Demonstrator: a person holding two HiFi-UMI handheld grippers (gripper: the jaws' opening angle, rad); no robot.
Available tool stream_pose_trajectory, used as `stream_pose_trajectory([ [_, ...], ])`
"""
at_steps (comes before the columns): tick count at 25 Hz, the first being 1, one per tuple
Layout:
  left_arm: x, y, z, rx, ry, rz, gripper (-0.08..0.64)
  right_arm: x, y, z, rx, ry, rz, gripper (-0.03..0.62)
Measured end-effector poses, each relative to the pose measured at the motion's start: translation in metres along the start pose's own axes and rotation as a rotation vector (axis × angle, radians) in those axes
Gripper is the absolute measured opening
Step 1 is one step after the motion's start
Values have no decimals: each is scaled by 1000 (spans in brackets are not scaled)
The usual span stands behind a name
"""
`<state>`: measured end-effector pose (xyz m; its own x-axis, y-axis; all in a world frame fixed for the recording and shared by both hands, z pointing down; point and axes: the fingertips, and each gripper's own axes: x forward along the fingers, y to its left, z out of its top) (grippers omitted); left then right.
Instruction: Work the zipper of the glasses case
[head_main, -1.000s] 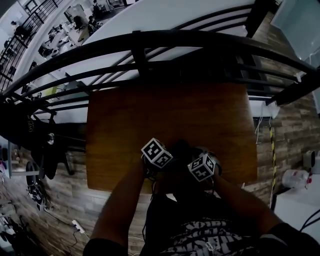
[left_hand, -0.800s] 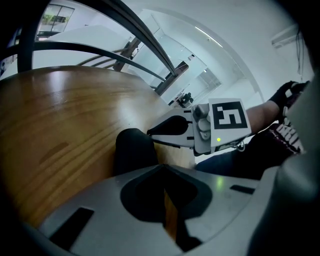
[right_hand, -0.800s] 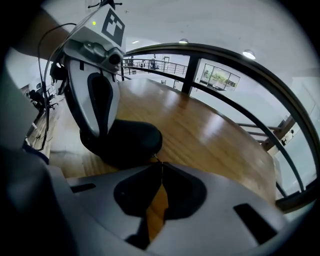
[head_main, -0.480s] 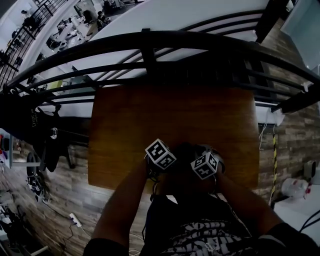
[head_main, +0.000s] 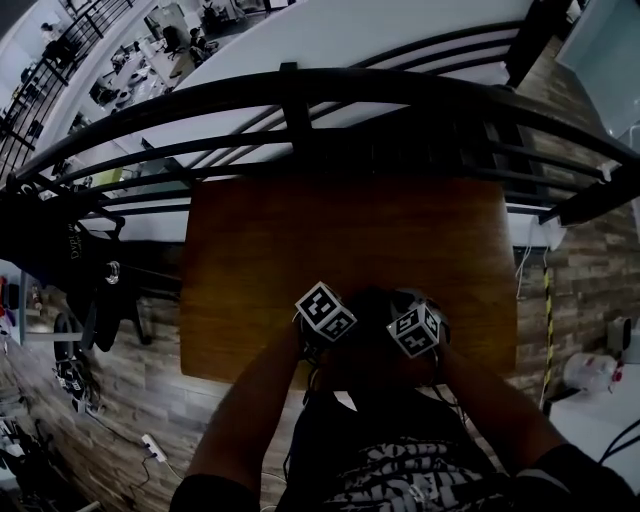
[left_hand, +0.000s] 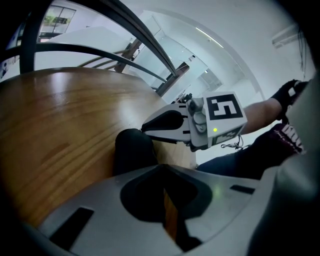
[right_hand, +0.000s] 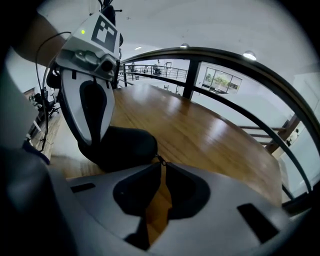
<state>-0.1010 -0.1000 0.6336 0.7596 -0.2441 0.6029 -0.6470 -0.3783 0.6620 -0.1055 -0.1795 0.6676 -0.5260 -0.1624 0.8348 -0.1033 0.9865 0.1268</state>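
Glasses case (right_hand: 122, 147) barely moved, black, rounded

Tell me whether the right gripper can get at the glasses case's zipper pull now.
Likely yes: the zipper pull sits at the jaw tips of the right gripper, nearly shut and just opening. The left gripper, beyond the glasses case, leaves the way free.

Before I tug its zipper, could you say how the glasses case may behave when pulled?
The glasses case looks small and probably light, so it may slide on the glossy table. Its rounded shell holds its shape, so it is probably stiff.
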Motion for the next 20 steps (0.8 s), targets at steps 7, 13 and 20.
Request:
stream_pose_trajectory([
  [7, 6, -8, -19, 302, 178, 88, 5, -52, 12, -20, 250, -64, -50, 66],
  [13, 5, -13, -22, 468, 243, 93, 5, -104, 44, -38, 425, -119, -121, 65],
  [20, -17, -33, -30, 410, -17, 182, 5, -167, 72, -49, 506, -178, -263, 37],
])
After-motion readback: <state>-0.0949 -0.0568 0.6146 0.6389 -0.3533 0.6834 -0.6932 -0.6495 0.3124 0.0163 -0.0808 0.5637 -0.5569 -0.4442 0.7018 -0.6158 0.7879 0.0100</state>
